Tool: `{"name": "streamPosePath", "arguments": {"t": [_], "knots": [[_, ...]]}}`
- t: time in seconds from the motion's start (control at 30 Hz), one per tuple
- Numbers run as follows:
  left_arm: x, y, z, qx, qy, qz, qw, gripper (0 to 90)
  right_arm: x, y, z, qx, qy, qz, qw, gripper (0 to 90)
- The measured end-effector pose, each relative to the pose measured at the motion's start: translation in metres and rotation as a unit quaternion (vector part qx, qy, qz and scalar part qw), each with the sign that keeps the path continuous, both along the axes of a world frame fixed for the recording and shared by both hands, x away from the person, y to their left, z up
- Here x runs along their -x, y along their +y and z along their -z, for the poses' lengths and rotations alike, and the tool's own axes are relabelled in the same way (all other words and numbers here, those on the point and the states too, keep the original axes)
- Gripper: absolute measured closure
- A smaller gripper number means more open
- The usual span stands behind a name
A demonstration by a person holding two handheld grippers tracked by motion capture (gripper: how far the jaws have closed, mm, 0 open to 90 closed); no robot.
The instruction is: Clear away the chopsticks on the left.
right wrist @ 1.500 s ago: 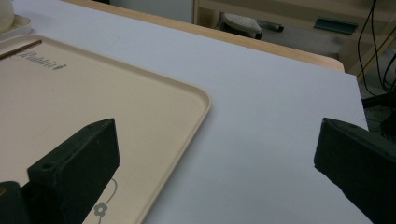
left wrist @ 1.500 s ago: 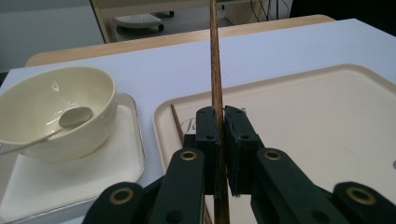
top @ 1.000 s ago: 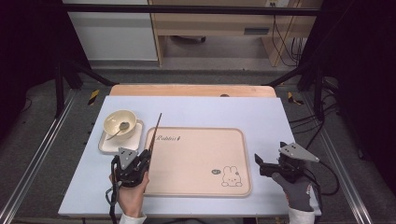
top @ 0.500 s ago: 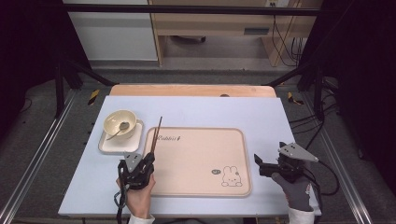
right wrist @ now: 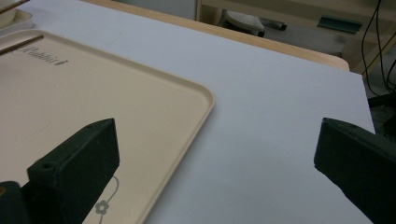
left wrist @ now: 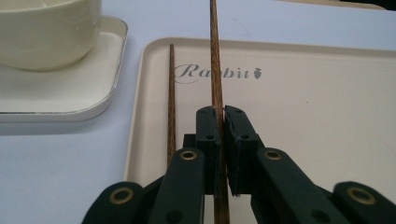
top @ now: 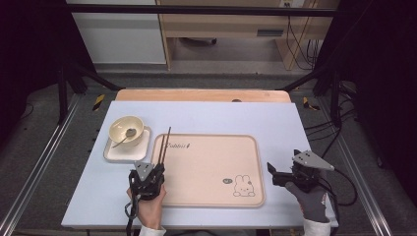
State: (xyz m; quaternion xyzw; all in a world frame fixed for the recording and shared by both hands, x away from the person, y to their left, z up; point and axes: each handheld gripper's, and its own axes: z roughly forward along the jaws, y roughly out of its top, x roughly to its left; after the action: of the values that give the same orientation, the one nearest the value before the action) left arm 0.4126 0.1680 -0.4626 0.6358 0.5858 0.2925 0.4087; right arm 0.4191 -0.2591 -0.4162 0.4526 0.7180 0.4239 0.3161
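Observation:
Two dark wooden chopsticks (top: 164, 145) lie along the left edge of the beige rabbit tray (top: 211, 167). My left gripper (top: 156, 171) is at their near end. In the left gripper view my left gripper (left wrist: 223, 116) is shut on one chopstick (left wrist: 215, 65), which points away over the tray (left wrist: 303, 102). The other chopstick (left wrist: 171, 93) lies flat on the tray just to its left. My right gripper (top: 273, 173) hovers past the tray's right edge; in its own view my right gripper (right wrist: 217, 128) is wide open with nothing between its jaws.
A cream bowl (top: 126, 130) with a spoon (top: 124, 137) in it sits on a square white plate (top: 114, 153), left of the tray. The light blue table top (top: 221, 115) ends in a wooden strip at the far side. Cables hang off the right.
My left gripper has shifted a little to the right, onto the tray's left edge, with the chopstick in it. The right gripper has stayed put.

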Motion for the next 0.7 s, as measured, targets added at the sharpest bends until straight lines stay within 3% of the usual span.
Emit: {"name": "streamPosePath", "arguments": {"t": [0.7], "knots": [[-0.011,0.001,0.018,-0.004,0.026,-0.012,0.9996,84.9,-0.001,0.0,0.001,0.004,-0.001,-0.001,1.0,0.4]]}}
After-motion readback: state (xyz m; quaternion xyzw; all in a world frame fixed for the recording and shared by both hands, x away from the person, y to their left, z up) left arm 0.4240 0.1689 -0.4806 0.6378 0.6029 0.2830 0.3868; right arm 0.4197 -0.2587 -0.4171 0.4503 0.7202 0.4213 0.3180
